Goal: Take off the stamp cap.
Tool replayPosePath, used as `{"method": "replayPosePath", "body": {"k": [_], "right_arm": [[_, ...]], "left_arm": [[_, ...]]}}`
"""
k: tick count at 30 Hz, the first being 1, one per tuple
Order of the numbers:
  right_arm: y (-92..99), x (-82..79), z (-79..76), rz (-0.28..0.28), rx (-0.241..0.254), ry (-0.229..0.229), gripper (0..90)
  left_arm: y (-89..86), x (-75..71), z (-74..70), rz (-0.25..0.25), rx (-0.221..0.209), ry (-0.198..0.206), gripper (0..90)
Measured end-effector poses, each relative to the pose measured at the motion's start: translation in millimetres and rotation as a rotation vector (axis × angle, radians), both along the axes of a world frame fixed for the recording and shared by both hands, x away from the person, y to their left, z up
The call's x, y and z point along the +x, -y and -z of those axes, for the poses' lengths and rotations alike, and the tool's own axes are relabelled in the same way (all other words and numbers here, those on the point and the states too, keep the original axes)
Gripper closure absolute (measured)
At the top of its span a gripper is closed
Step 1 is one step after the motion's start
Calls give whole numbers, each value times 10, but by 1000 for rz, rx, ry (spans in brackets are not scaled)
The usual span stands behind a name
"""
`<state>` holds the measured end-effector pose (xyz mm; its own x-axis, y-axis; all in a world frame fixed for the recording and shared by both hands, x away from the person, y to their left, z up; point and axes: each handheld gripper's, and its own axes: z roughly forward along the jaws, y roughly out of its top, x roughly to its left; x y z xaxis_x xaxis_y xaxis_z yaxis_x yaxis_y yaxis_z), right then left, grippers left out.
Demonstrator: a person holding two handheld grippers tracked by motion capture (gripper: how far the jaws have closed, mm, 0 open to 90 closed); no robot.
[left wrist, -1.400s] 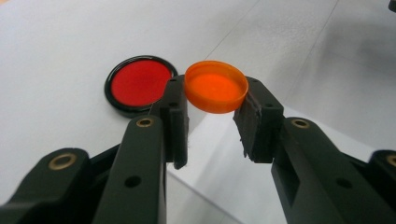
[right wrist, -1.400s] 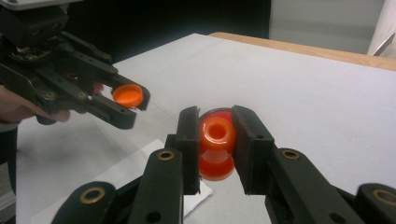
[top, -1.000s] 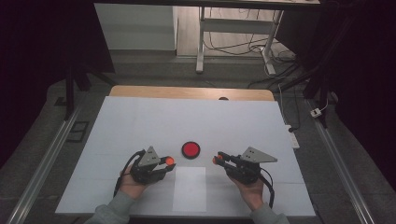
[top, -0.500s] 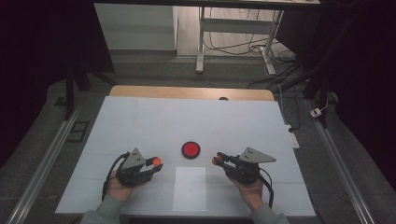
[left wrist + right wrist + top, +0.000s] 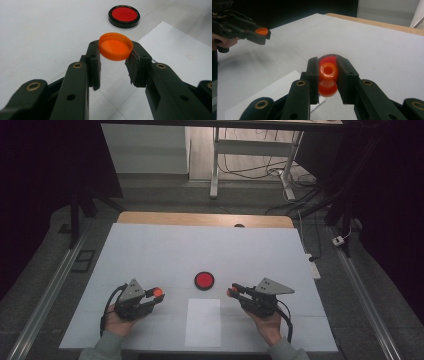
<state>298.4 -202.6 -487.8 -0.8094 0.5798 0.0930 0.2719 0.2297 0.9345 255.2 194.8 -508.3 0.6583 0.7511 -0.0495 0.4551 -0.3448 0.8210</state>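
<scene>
So the left gripper [image 5: 156, 296] has its jaws clamped on a flat orange cap [image 5: 115, 46], pinched by its rim right at the tips, open side facing up in the left gripper view; from the high view it sits over the white table [image 5: 150, 250] toward the near left, with the person's left hand [image 5: 117, 322] wrapped around the body; the right gripper [image 5: 233, 290] is closed tight on a little orange bottle [image 5: 328, 77], which looks translucent and shows a round neck opening pointing back at the camera in the right gripper view, body squeezed between both pads; the right hand [image 5: 267, 325] holds it near the right side of a white sheet of paper [image 5: 203, 322] lying flat at the near edge of the table; between the two grippers, a bit farther back, there's a red disc with a black rim [image 5: 204, 280] resting on the table, apart from both of them; cap and bottle are well apart from each other, one on each side of the paper; can't tell whether either gripper touches the table.
</scene>
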Motion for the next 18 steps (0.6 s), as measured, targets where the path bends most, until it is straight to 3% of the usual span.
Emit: {"method": "replayPosePath", "body": {"k": [18], "right_arm": [[2,1,-12,3,-3,8,725]], "left_arm": [[-4,25,12,3,5,-4,650]]}}
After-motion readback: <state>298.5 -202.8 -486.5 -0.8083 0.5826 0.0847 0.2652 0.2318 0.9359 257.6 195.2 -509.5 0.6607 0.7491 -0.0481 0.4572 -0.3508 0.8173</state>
